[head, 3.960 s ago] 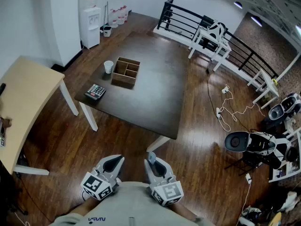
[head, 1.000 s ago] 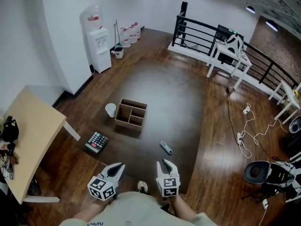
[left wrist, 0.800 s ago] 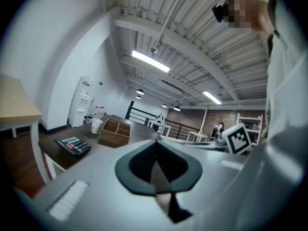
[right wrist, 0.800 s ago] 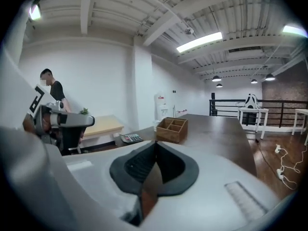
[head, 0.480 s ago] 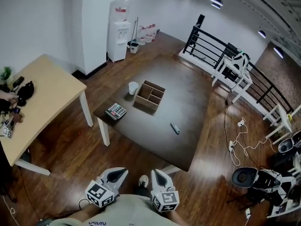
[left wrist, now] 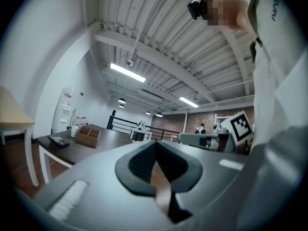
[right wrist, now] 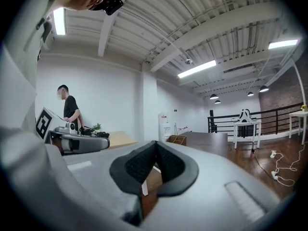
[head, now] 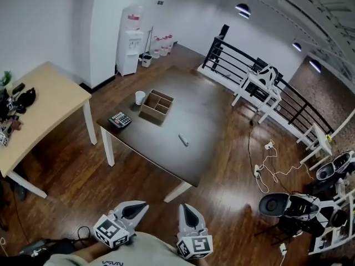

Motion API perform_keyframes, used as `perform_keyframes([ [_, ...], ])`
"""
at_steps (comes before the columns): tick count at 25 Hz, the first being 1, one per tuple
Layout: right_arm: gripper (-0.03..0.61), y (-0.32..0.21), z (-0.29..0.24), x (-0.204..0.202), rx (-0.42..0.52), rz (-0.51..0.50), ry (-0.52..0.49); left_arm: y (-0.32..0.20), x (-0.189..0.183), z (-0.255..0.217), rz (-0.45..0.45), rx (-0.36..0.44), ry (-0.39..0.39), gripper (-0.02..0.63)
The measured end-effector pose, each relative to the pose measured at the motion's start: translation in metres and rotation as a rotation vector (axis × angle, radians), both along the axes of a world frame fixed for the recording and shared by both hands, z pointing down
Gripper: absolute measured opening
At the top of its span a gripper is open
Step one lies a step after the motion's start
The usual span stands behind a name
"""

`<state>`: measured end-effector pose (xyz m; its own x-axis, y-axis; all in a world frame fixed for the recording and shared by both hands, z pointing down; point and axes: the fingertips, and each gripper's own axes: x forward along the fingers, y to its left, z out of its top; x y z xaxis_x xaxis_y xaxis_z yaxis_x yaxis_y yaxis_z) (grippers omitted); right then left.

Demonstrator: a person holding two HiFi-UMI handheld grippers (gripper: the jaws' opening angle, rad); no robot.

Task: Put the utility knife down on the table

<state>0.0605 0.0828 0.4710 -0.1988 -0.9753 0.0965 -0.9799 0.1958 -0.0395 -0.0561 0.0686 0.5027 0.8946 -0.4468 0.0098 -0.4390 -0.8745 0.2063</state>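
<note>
The dark table (head: 202, 118) bears one utility knife (head: 183, 140), one cup (head: 140, 97).

- Head view: high above the floor (head: 72, 165), facing forward and steeply down; the counter (head: 188, 154) lies well ahead, with the left tool (head: 143, 205) and right tool (head: 183, 208) at the bottom edge.
- Left tool view: level along its jaws, counter far off at left.
- Right tool view: level, counter far ahead.
- All three share the counter and wooden box (head: 155, 105).
</note>
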Motion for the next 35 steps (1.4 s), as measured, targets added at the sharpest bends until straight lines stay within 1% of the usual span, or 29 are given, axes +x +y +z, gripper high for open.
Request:
perform_keyframes([
  [4,0.002,0.061,-0.005,0.037,0.033,0.017,-0.002,0.055,0.046,-0.02,0.028,-0.014,0.042,0.002],
  [5,0.002,0.075,-0.003,0.045,0.037,0.019,-0.001,0.069,0.057,-0.022,0.041,-0.007,0.036,0.002],
  [7,0.002,0.097,0.004,0.056,0.039,0.011,0.004,0.094,0.07,-0.017,0.057,0.001,-0.012,0.002],
  [9,0.002,0.118,0.006,0.055,0.03,-0.011,-0.021,0.117,0.077,-0.009,0.06,-0.006,-0.035,0.002],
  [11,0.002,0.138,0.004,0.048,0.026,-0.029,-0.072,0.136,0.077,-0.001,0.059,-0.015,-0.06,0.002],
  [13,0.002,0.155,0.005,0.042,0.032,-0.041,-0.093,0.146,0.075,-0.002,0.037,-0.029,-0.061,0.002],
  [15,0.002,0.166,0.01,0.038,0.034,-0.057,-0.091,0.153,0.072,-0.005,0.013,-0.02,-0.062,0.002],
  [18,0.0,0.178,0.014,0.029,0.035,-0.094,-0.086,0.166,0.058,0.001,-0.016,0.018,-0.102,0.002],
  [20,-0.002,0.183,0.009,0.024,0.054,-0.122,-0.066,0.173,0.052,0.005,-0.036,0.028,-0.117,0.002],
  [22,-0.002,0.185,0.006,0.021,0.063,-0.141,-0.053,0.175,0.053,0.002,-0.047,0.035,-0.114,0.002],
  [24,-0.002,0.186,0.005,0.023,0.062,-0.145,-0.055,0.178,0.059,-0.008,-0.044,0.043,-0.093,0.002],
  [26,-0.002,0.189,0.004,0.025,0.062,-0.141,-0.053,0.183,0.066,-0.018,-0.041,0.029,-0.059,0.002],
  [29,-0.002,0.194,0.003,0.024,0.062,-0.144,-0.031,0.186,0.066,-0.02,-0.051,0.011,-0.03,0.002],
  [31,-0.002,0.196,0.001,0.025,0.061,-0.145,-0.017,0.187,0.064,-0.018,-0.056,0.024,-0.032,0.002],
  [33,-0.002,0.197,-0.002,0.027,0.066,-0.142,-0.008,0.186,0.062,-0.013,-0.055,0.056,-0.045,0.002],
  [35,-0.002,0.196,-0.004,0.028,0.071,-0.138,0.001,0.186,0.063,-0.012,-0.051,0.066,-0.035,0.002],
])
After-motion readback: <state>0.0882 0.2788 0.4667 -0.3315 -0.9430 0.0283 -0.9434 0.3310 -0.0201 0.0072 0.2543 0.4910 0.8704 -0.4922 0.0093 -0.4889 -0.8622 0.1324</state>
